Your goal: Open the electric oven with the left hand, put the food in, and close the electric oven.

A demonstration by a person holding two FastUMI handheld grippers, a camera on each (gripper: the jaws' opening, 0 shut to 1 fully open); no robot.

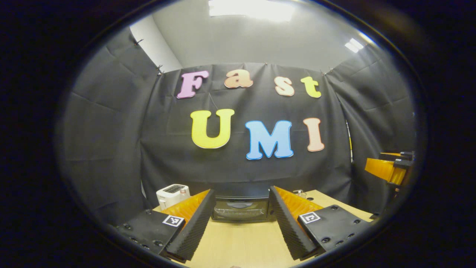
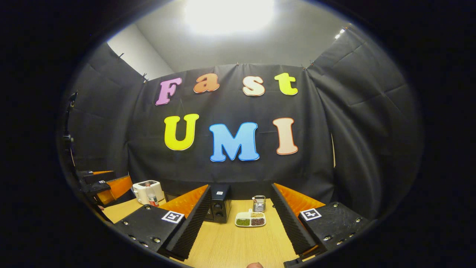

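Ahead, electric oven point(image 1: 241, 209) between left gripper point(image 1: 241, 219) open jaws, door seemingly closed.

Left gripper point(image 1: 241, 223) and right gripper point(image 2: 238, 223): orange fingers, black ribbed pads, black screwed bases, square markers.

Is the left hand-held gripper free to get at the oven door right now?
Probably yes. The left hand-held gripper is open and faces the oven straight on, with only bare table between them. The toaster stands off to the side.
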